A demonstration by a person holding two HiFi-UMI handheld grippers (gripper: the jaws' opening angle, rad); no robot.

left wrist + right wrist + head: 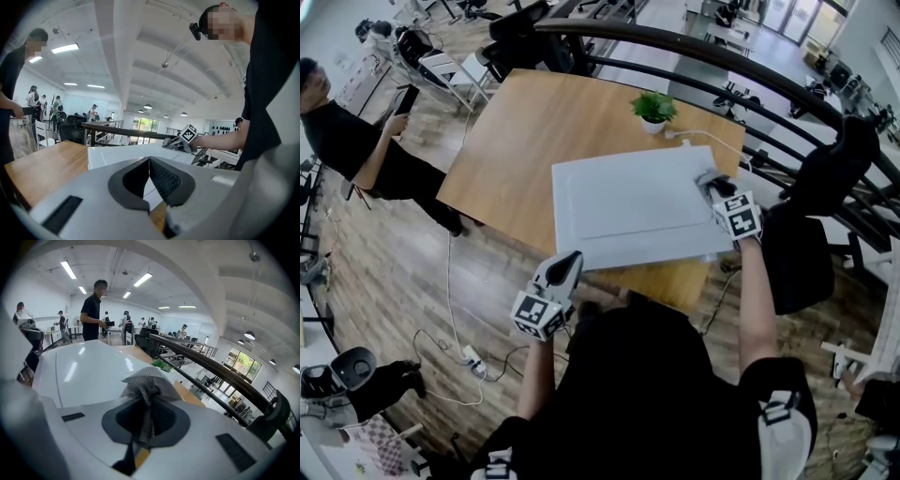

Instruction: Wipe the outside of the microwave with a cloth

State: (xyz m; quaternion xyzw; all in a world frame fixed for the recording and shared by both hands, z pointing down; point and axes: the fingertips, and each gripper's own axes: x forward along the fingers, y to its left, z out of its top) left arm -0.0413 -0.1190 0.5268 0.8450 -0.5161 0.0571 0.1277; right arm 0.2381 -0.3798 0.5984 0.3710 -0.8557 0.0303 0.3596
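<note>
The microwave (pixel 628 208) sits on the wooden tabletop (pixel 520 131), its broad white top facing up. The right claw (pixel 711 184) is over the far right part of that top, near the right edge. Its jaws are closed on a grey woven cloth (pixel 149 379). The cloth is pinched between the pads, and its bunched end bulges out beyond the tips and lies against the white surface.

The left claw (pixel 569 262) is held in the air just off the microwave's near left corner, apart from it. Its jaws are pressed together with nothing between them. In the left gripper view the microwave's near edge shows past the closed tips.

A small potted plant (pixel 654 109) stands on the tabletop beyond the microwave, with a white cable (pixel 712 139) lying beside it. A person in dark clothes (pixel 352 141) stands on the floor to the left of the tabletop.
</note>
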